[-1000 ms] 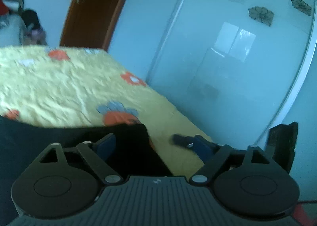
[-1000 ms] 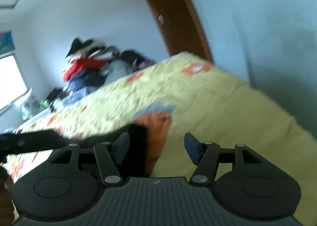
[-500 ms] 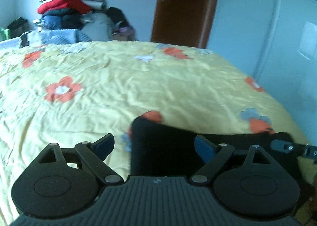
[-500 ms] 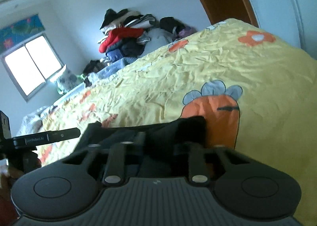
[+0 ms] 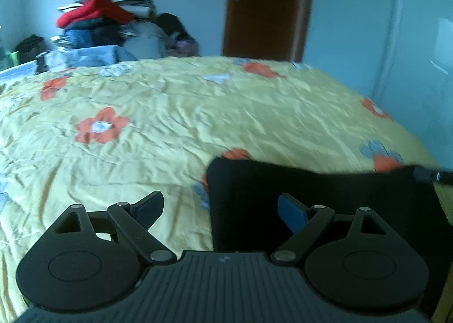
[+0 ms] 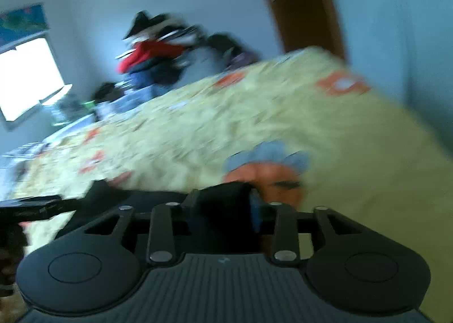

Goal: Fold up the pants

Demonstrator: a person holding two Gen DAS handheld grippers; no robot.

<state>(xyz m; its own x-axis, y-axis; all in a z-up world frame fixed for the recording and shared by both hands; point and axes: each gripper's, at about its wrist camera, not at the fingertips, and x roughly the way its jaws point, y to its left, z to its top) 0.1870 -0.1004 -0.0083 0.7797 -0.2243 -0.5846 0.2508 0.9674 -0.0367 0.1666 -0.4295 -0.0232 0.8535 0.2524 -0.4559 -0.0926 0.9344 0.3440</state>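
Pants (image 5: 325, 198) lie black on the yellow bedspread (image 5: 170, 124), one corner pinched by your right gripper (image 6: 223, 209).

Your left gripper (image 5: 220, 209) is spread wide, the pants' left edge between its fingers, open bedspread ahead and to its left. Your right gripper's view is smeared with blur, but its fingers are pressed onto a dark fold; the bed edge drops off to its right. Only that view shows the window (image 6: 25, 79); the left view alone shows the pants' far edge.
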